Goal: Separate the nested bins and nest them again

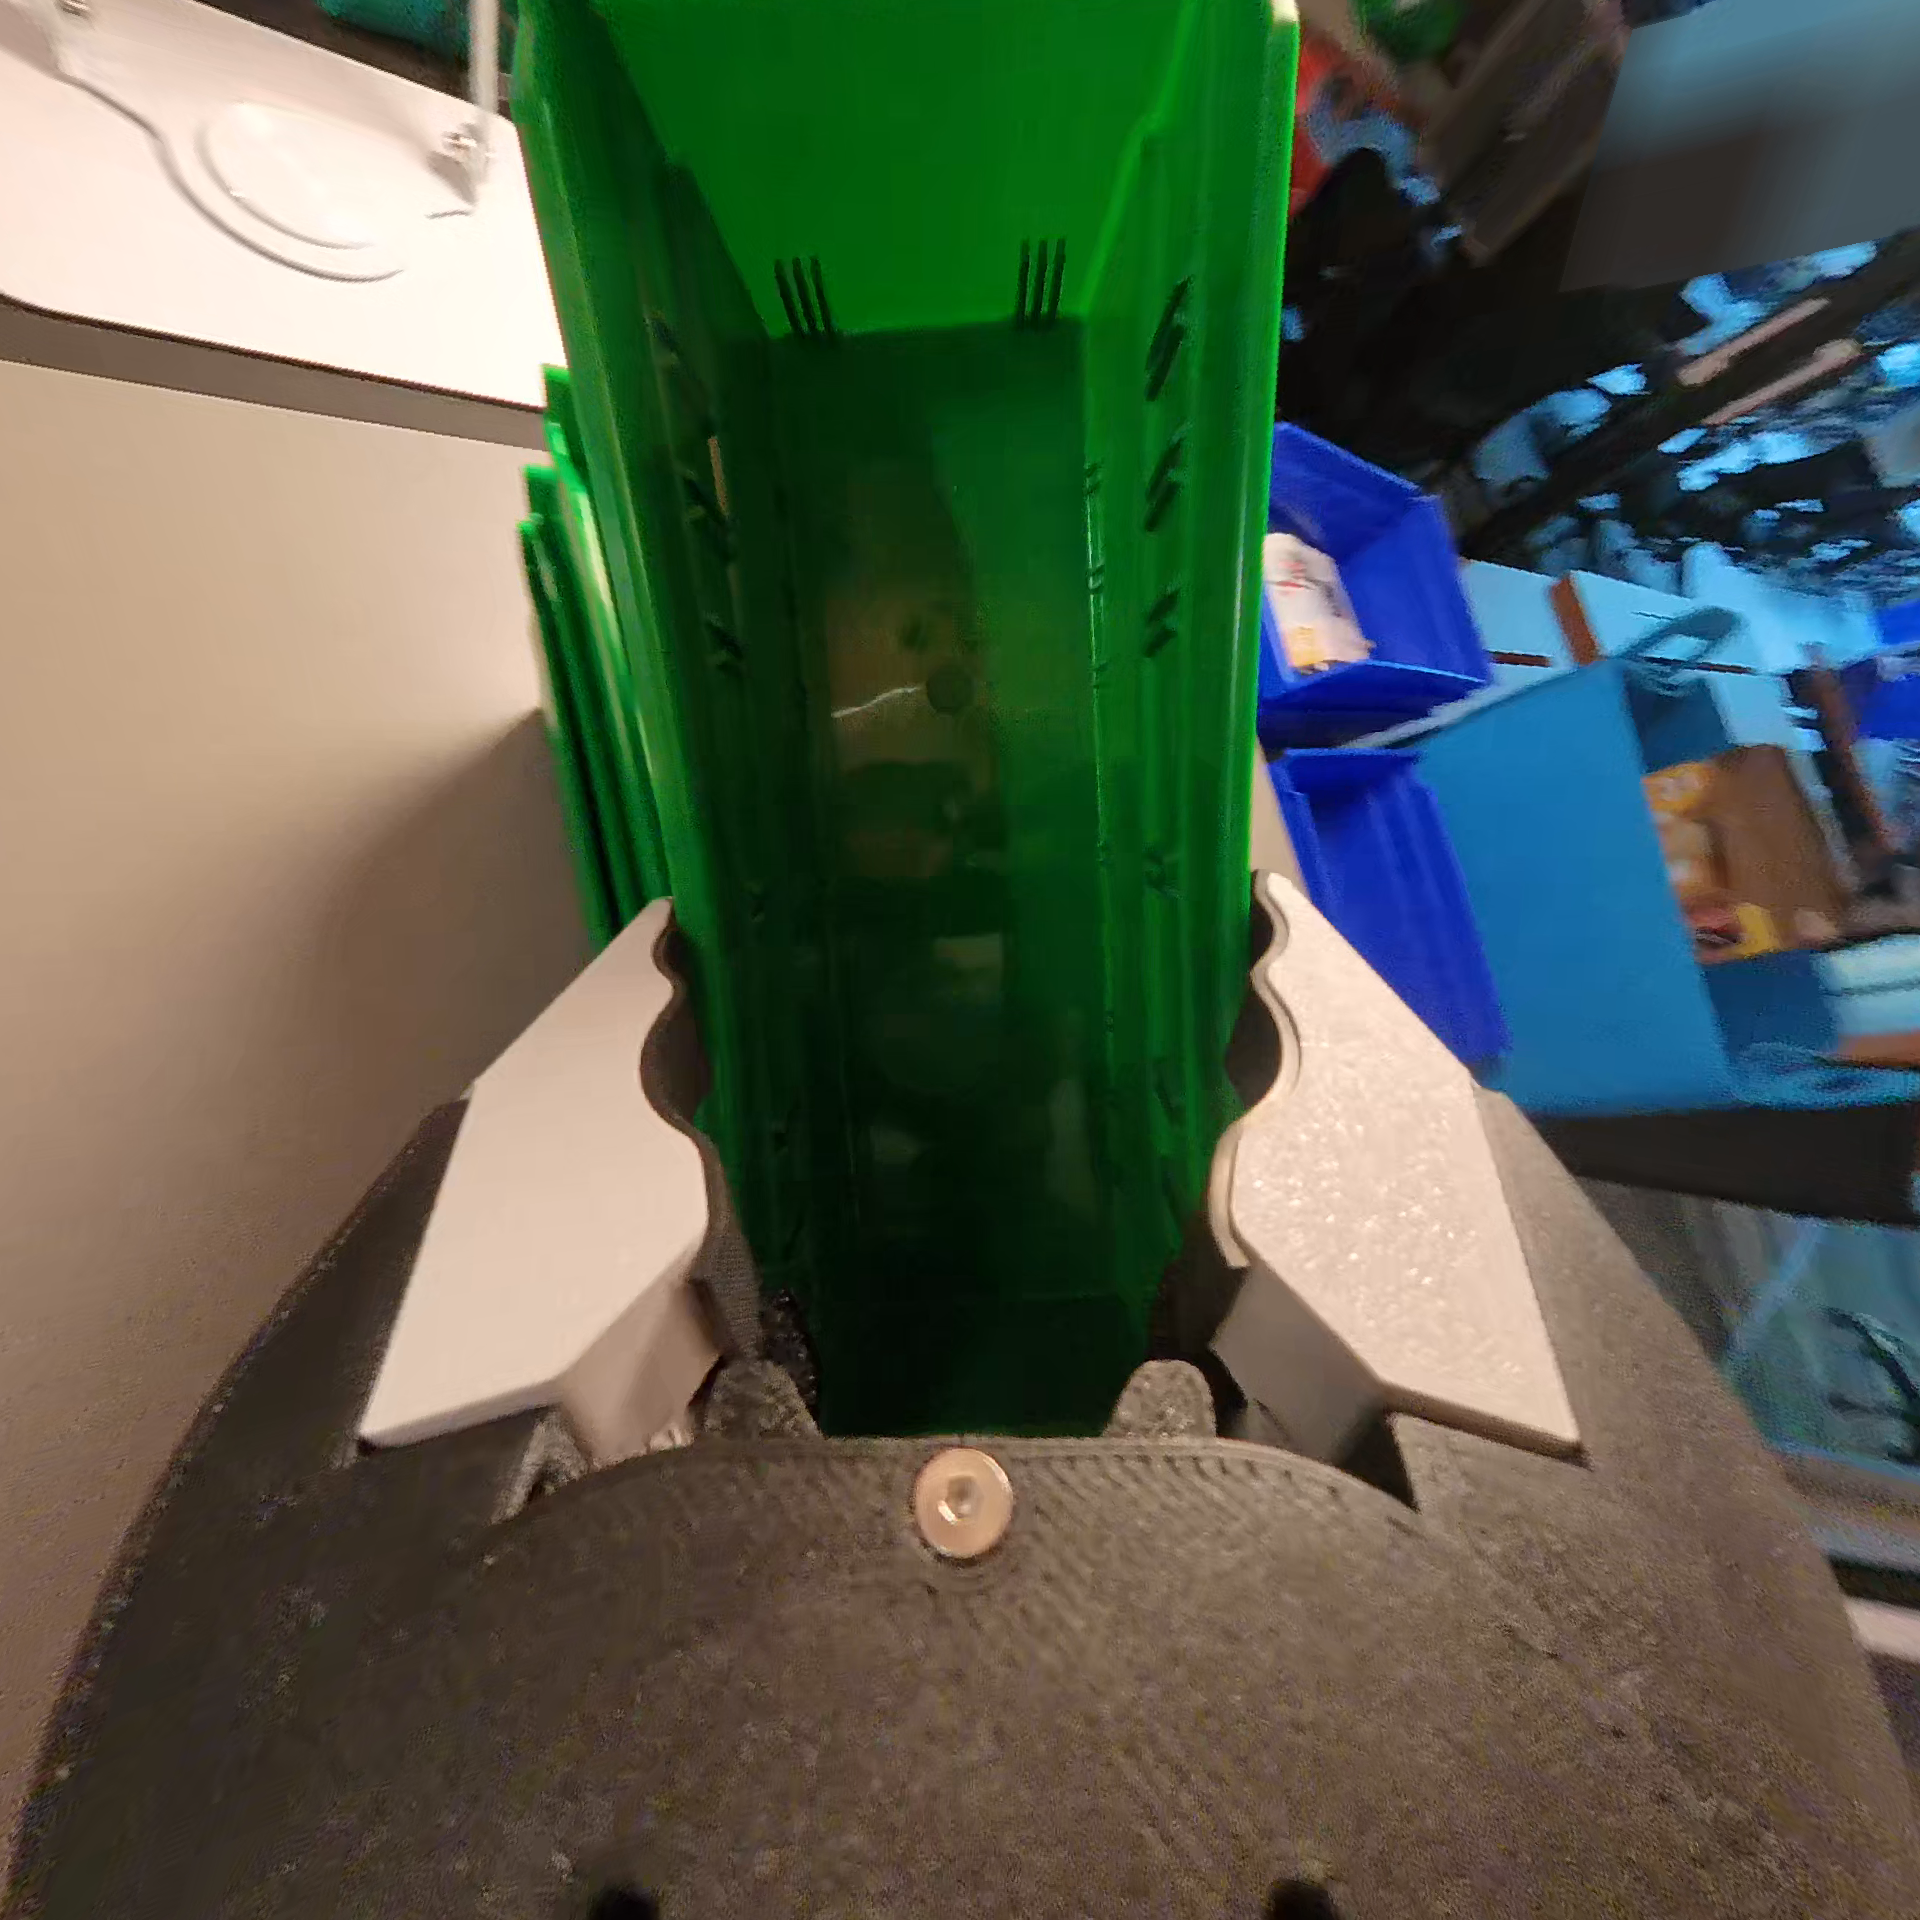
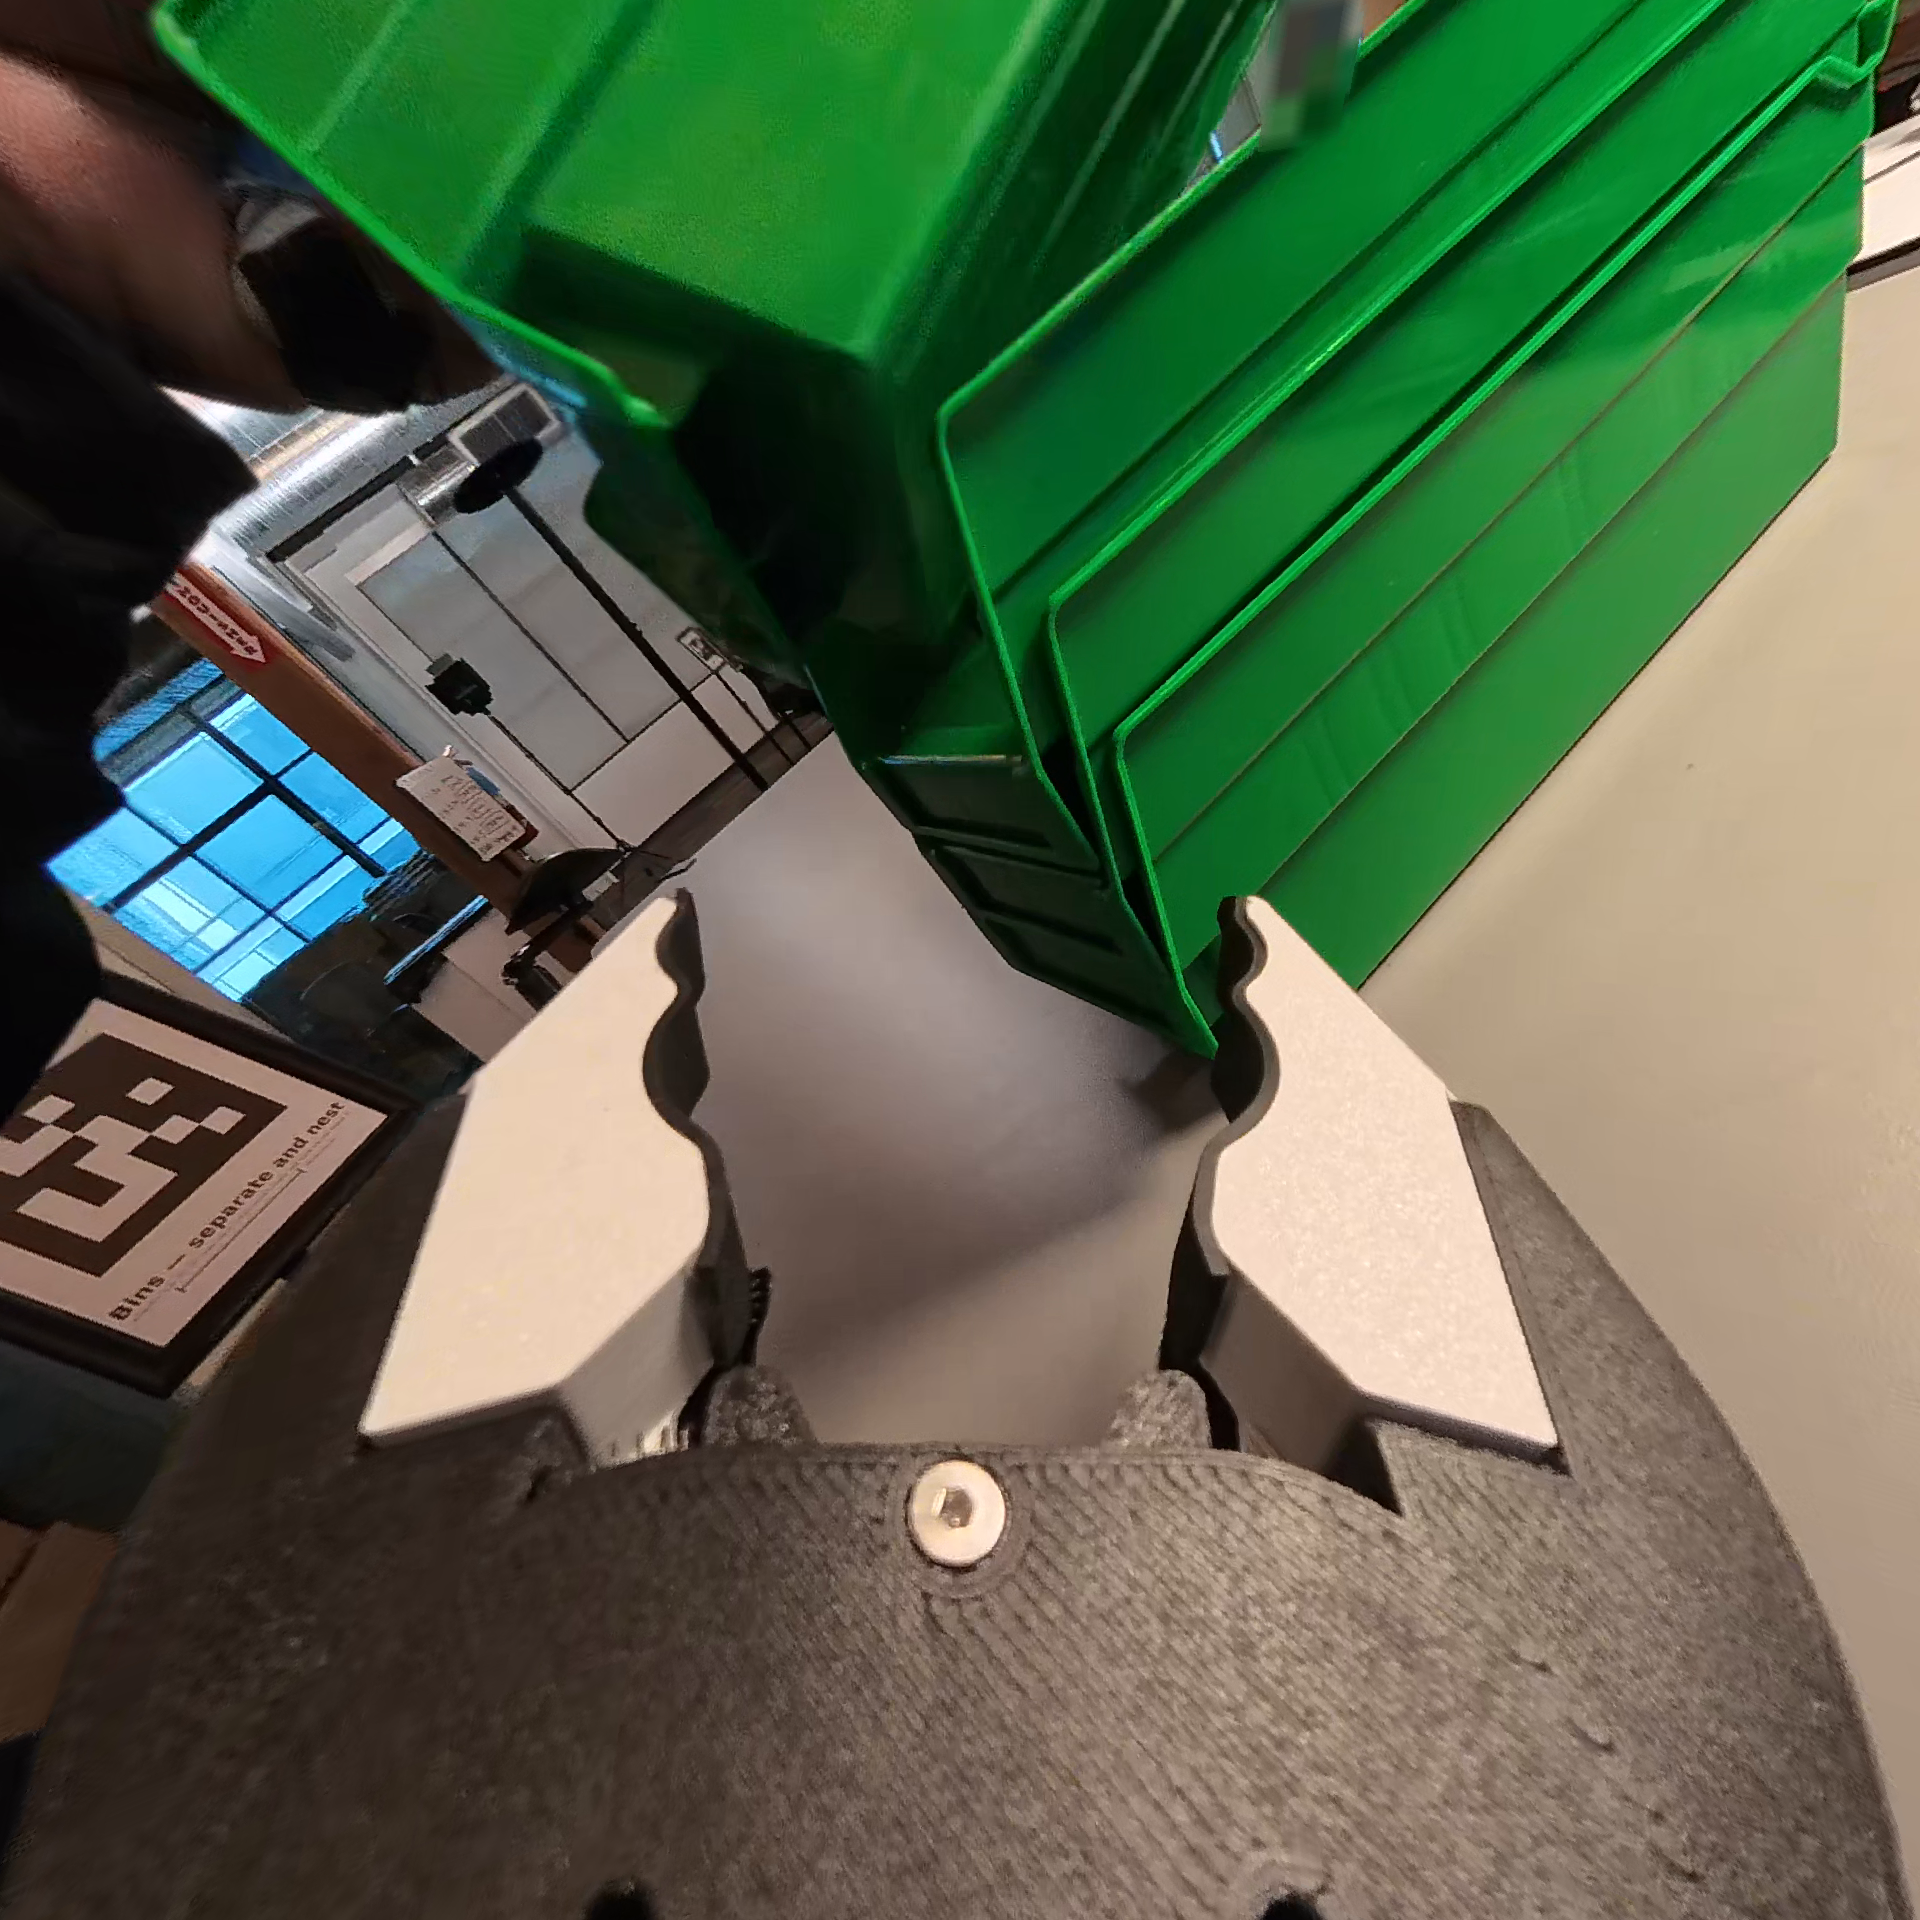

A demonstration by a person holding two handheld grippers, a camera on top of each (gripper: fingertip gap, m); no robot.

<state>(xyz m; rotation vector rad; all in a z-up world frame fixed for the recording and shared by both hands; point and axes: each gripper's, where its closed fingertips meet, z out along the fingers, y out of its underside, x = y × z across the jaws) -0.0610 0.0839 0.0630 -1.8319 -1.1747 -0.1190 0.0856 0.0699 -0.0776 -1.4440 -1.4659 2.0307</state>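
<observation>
Green plastic bin (image 1: 935, 623), long and open-topped, is sitting lengthwise between the left tongs (image 1: 961, 935), which are spreading wide. Its ribbed side walls are filling the whole gap, and I cannot tell whether the pads are pressing on them. In the right wrist view this bin (image 2: 623, 208) is tilting above a stack of nested green plastic bins (image 2: 1455, 623), its lower end dipping into the top one. The stack is standing on the pale beige counter (image 2: 1662, 1039).

The right tongs (image 2: 956, 935) are standing wide with only bare counter between them. The corner of the lowest bin's rim is lying just against the inner pad of the right-hand finger (image 2: 1340, 1143).

Two blue plastic bins (image 1: 1371, 582) are standing past the counter's edge, one carrying a white printed label (image 1: 1314, 613), too blurred to read. A black-framed white card (image 2: 177, 1174) with a black square marker and a line of print is lying to the left. A small paper notice (image 2: 468, 810) is hanging farther back.
</observation>
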